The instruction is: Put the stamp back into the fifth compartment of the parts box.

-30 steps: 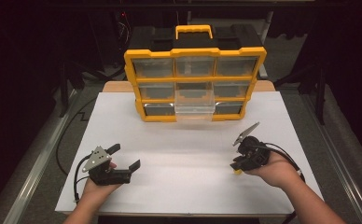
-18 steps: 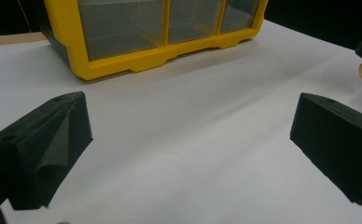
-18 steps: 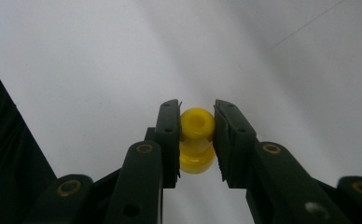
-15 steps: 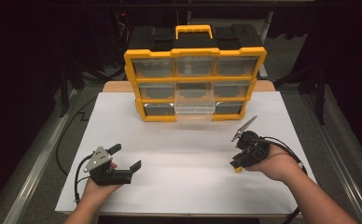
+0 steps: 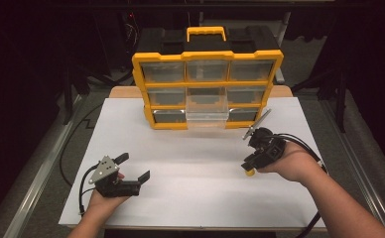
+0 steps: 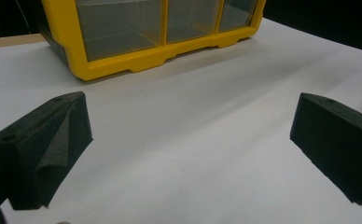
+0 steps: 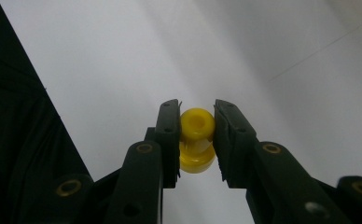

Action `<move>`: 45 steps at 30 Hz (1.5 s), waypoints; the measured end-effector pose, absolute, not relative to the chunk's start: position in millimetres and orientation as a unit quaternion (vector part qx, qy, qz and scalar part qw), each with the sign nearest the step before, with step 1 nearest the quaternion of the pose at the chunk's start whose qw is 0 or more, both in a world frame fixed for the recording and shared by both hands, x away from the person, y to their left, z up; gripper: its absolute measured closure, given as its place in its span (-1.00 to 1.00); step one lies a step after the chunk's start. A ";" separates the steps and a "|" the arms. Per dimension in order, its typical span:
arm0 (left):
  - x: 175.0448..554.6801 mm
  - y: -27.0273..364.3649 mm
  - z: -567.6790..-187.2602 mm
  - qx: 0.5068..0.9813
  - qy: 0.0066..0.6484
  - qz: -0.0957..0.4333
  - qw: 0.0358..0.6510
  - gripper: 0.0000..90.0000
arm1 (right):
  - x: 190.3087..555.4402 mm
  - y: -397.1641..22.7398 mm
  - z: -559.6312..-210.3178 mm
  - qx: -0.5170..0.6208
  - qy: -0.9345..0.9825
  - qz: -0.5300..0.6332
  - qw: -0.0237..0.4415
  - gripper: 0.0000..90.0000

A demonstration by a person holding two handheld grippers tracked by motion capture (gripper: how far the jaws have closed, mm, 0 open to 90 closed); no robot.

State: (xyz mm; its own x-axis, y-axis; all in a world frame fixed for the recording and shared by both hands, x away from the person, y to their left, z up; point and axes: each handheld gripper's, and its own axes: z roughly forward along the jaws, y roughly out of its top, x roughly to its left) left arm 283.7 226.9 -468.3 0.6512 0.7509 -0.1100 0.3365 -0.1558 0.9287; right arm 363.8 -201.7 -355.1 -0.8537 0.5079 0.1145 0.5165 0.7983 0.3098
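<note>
Two hand-held grippers appear over the white-covered worktop point(image 5: 190, 163), and we take the yellow-framed plastic organiser cabinet with clear drawers point(image 5: 208, 89) as our landmark. We see this cabinet standing upright at the far edge of the worktop, with a black top and a yellow carry handle. Its clear middle drawer point(image 5: 206, 113) is pulled out toward the person, projecting in front of the cabinet's lower row.

We find the right gripper point(image 5: 250, 170) in front of the cabinet's right end, near it but apart from it, borne by the person's right hand point(image 5: 290, 163). In the right gripper view its jaws are closed on a small yellow plastic spool-shaped piece point(image 7: 197, 139): we see one black pad pressed against each side of the piece, which has a rounded head with a central hole and a narrower waist. In the high view we make out the same yellow piece at the jaw tips, above the white surface.

We place the left gripper point(image 5: 132, 168) well in front of the cabinet's left end, farther from it than the right gripper, carrying a grey three-cornered plate point(image 5: 106, 168). In the left gripper view its jaws stand wide apart with bare worktop between them, and the cabinet's lower left corner lies beyond them.
</note>
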 end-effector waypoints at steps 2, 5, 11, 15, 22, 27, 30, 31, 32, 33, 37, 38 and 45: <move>283.8 227.6 -468.1 0.735 0.369 0.194 0.535 -1.00 | 365.8 -200.5 -351.1 -0.270 -0.949 -0.164 0.014 0.63; 283.6 228.2 -468.0 0.733 0.370 0.195 0.536 -1.00 | 368.5 -199.3 -346.4 -0.268 -0.950 -0.161 0.015 0.63; 283.8 227.4 -468.3 0.734 0.369 0.194 0.536 -1.00 | 370.1 -194.1 -335.7 -0.262 -0.953 -0.154 0.017 0.63; 283.6 228.2 -467.9 0.733 0.370 0.192 0.537 -1.00 | 371.0 -192.2 -327.7 -0.260 -0.954 -0.151 0.016 0.63; 283.0 228.4 -467.7 0.734 0.368 0.189 0.538 -1.00 | 372.5 -189.8 -314.4 -0.250 -0.957 -0.149 0.016 0.63; 282.9 229.3 -467.3 0.733 0.369 0.189 0.539 -1.00 | 376.9 -190.9 -306.9 -0.255 -0.954 -0.155 0.017 0.63; 282.8 229.1 -467.6 0.734 0.368 0.189 0.539 -1.00 | 378.7 -189.6 -301.9 -0.251 -0.955 -0.157 0.015 0.63; 282.8 228.9 -467.6 0.734 0.367 0.189 0.539 -1.00 | 379.2 -189.1 -299.8 -0.250 -0.955 -0.158 0.013 0.63; 282.8 228.9 -467.5 0.734 0.367 0.189 0.540 -1.00 | 379.4 -188.3 -297.7 -0.253 -0.955 -0.157 0.014 0.63; 282.9 228.8 -467.4 0.734 0.367 0.188 0.540 -1.00 | 379.6 -187.4 -295.8 -0.254 -0.954 -0.156 0.015 0.63; 282.7 229.3 -467.2 0.734 0.366 0.188 0.541 -1.00 | 381.0 -185.4 -289.4 -0.251 -0.955 -0.157 0.012 0.63; 282.7 229.5 -467.1 0.734 0.366 0.188 0.541 -1.00 | 380.9 -184.6 -287.5 -0.252 -0.955 -0.156 0.011 0.63; 283.1 230.3 -467.1 0.734 0.366 0.189 0.540 -1.00 | 380.8 -177.2 -276.0 -0.241 -0.957 -0.159 0.008 0.63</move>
